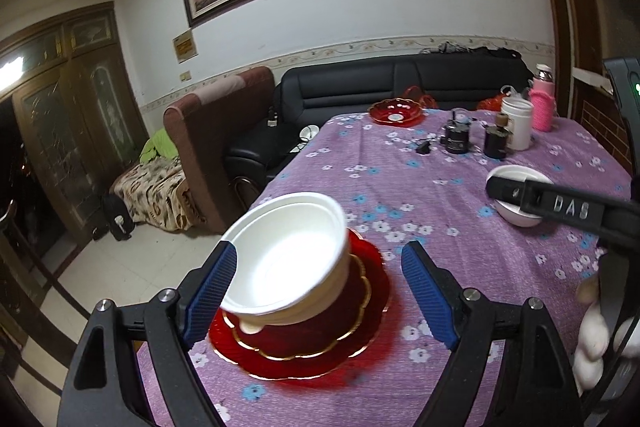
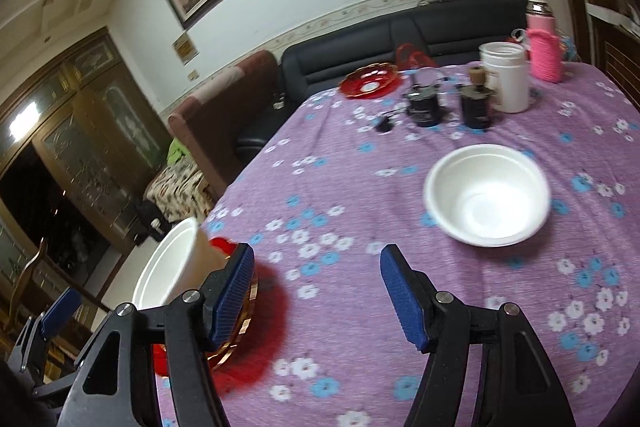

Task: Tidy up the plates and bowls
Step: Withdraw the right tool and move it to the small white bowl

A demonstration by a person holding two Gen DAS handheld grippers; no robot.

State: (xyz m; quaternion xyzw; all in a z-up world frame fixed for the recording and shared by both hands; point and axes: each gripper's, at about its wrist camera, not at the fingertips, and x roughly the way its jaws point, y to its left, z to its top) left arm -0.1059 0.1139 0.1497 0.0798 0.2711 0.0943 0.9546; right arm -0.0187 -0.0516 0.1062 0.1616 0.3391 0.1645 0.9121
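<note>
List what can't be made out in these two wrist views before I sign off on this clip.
- Lone white bowl, left wrist view: the right gripper's finger crosses it, hiding its middle.
- Red plates, right wrist view: motion-blurred and mostly behind the right gripper's finger; their count is unclear.
- Dark jars, both views: labels too small to read.

white bowls (image 1: pixel 292 255) — nested, tilted, on stacked red plates (image 1: pixel 320 343) | lone white bowl (image 2: pixel 488 195) — upright on tablecloth

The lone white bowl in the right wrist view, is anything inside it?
No. The lone white bowl sits upright on the purple floral tablecloth, its inside bare.
</note>
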